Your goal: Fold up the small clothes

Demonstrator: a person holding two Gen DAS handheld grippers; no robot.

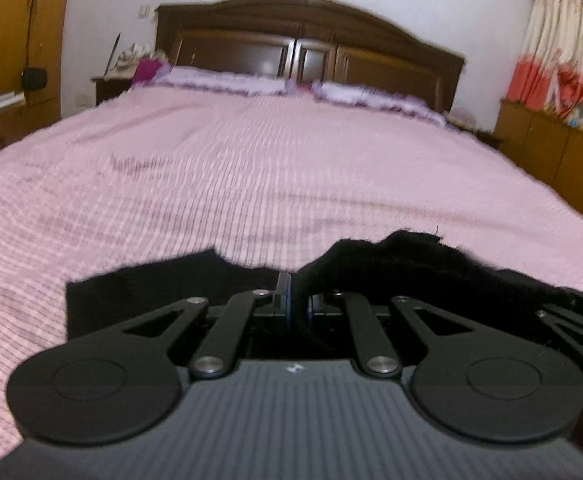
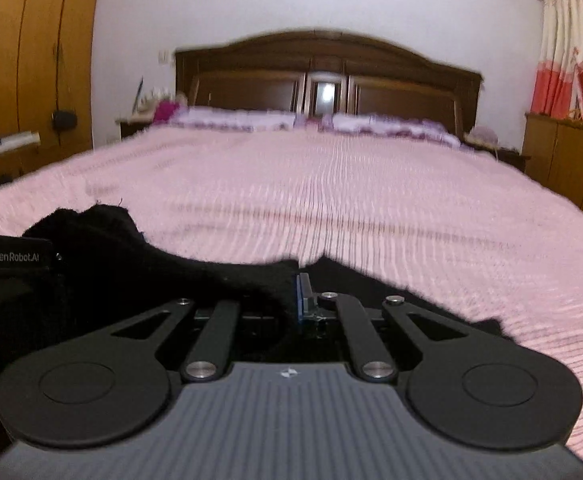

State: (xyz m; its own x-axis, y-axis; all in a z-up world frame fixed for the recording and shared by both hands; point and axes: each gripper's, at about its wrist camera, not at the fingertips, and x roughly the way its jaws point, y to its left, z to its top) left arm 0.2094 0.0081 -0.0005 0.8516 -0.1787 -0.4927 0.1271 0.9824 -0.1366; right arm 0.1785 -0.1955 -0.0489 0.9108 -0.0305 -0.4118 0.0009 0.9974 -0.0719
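- Bed, wide, covered in a pink ribbed woven bedspread (image 1: 251,168): takes up most of both wrist views and serves as landmark for the entries below.
- Black knitted fabric garment (image 1: 391,256): at the near edge of the bedspread, one part flat, one part bunched and raised (edges frayed); spans between both tools.
- Left gripper (image 1: 287,284): black two-finger tool at the near edge of the bed, fingers pressed together, pinching the black garment.
- Right gripper (image 2: 301,286): just beside the left one, blue-padded fingers clamped narrow on the same garment.
- Dark brown arched wooden headboard (image 1: 311,36): at the far end of the bed.
- Two lilac pillows (image 1: 227,80): on the bedspread, against the headboard.
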